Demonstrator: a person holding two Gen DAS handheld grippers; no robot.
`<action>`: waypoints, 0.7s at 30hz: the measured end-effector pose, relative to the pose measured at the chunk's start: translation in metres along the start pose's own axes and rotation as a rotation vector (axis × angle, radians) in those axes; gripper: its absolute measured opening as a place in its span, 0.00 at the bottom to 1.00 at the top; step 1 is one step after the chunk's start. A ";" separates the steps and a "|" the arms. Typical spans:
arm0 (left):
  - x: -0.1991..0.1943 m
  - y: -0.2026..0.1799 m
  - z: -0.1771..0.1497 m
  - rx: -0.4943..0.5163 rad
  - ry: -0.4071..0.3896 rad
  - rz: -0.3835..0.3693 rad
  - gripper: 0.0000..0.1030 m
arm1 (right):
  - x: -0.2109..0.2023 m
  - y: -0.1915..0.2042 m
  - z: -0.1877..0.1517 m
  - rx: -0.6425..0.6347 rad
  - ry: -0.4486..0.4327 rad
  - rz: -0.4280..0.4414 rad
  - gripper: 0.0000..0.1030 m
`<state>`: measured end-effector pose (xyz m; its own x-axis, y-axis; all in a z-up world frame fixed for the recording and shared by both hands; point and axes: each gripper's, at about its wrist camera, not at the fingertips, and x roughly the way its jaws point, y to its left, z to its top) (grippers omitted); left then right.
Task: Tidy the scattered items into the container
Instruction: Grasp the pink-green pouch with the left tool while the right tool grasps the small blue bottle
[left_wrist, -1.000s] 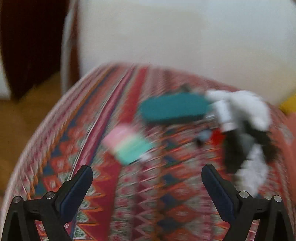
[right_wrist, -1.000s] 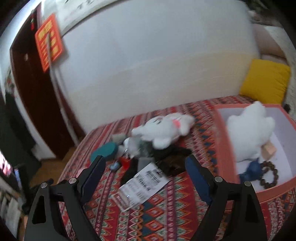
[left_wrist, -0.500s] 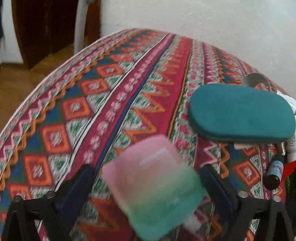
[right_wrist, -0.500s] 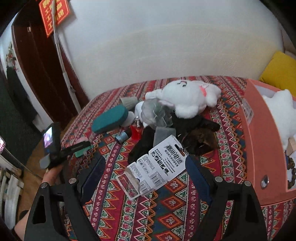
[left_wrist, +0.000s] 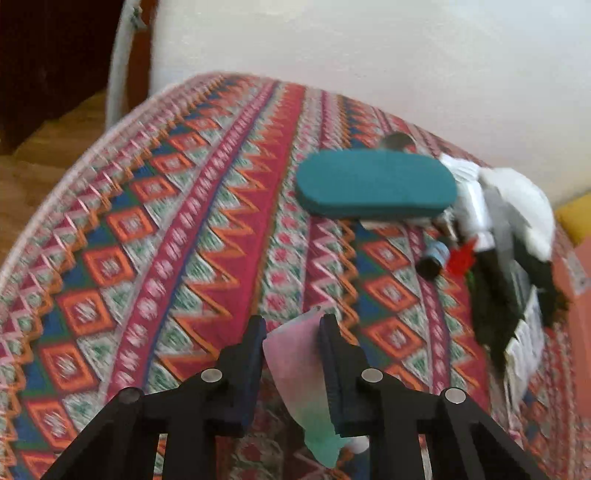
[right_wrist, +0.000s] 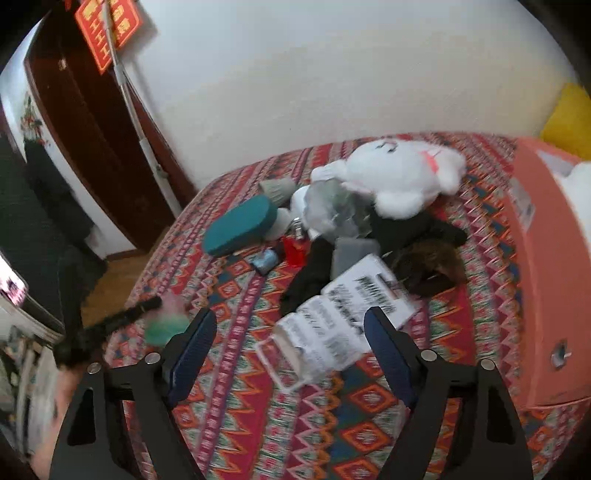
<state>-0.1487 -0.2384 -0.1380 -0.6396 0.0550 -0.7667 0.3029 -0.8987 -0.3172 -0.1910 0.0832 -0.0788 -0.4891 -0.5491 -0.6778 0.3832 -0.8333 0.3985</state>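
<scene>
While blurred, left gripper (left_wrist: 291, 328) apparently grips sponge (left_wrist: 295, 362).

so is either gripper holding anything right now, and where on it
The left gripper is shut on the pink-and-green block, its fingers on two opposite sides near the pink end. The right gripper is open and holds nothing.

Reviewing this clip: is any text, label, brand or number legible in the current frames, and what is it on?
Nothing can be read letter for letter.
Red sign with yellow characters on the door: too blurred to read.
White packaging card on the patterned bedspread: black print and barcode-like blocks, smeared by motion.
Small white sticker on the orange container: too small to read.
Left wrist view: no text visible.
</scene>
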 end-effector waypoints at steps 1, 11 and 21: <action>0.005 0.003 0.000 -0.014 0.016 -0.018 0.24 | 0.007 0.002 0.003 0.020 0.010 0.022 0.82; 0.026 -0.004 -0.010 -0.017 0.197 -0.072 0.74 | 0.130 0.012 0.042 0.296 0.184 0.122 0.71; 0.051 -0.056 -0.036 0.232 0.175 0.114 0.98 | 0.207 0.015 0.054 0.291 0.221 -0.081 0.33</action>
<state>-0.1730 -0.1694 -0.1795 -0.4731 0.0041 -0.8810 0.1833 -0.9777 -0.1030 -0.3289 -0.0469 -0.1800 -0.3157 -0.4801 -0.8185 0.0957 -0.8743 0.4759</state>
